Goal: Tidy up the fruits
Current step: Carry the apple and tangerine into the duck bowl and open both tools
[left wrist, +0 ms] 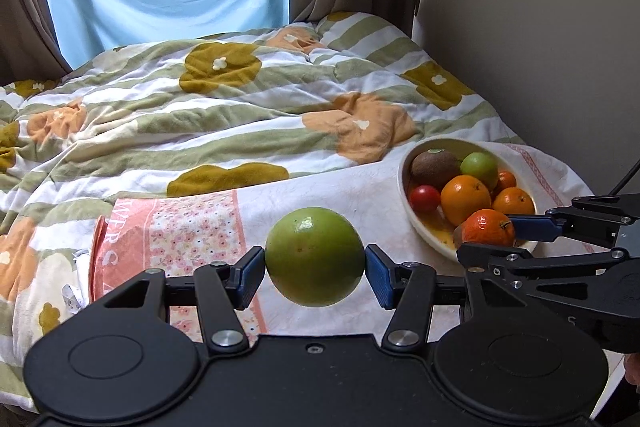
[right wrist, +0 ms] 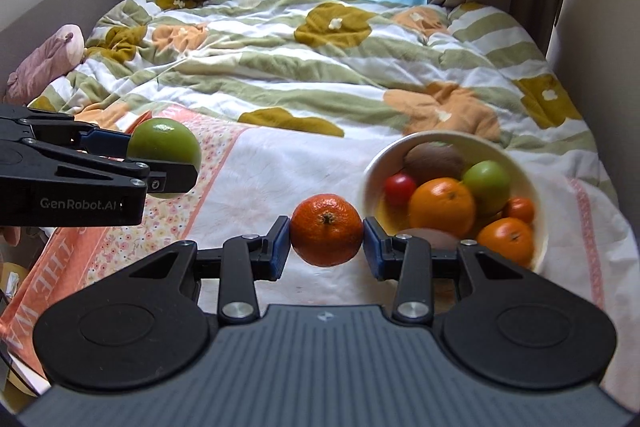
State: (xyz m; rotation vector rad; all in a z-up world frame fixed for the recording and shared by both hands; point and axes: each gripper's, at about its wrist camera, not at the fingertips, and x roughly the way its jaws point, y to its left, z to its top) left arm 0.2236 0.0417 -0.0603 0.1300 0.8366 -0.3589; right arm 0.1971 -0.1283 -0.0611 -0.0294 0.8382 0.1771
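"GenRobot.AI" printed on left gripper (right wrist: 168, 163) body, readable only in right wrist view. Pink cloth (right wrist: 100, 227) lettering "THE WA..." partial. Left gripper pinching smooth round green fruit (left wrist: 315, 256), held above bed near foot edge. Right gripper (right wrist: 326, 237) clamped on dimpled mandarin (right wrist: 326, 235), just beside white glossy bowl (right wrist: 370, 167) of mixed fruit. Pink plush (right wrist: 48, 63) at bed's left edge, right view only.

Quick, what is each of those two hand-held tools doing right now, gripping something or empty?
Left tool: closed on a big round green fruit, held off the bed.
Right tool: closed on a round orange mandarin, beside the white bowl.
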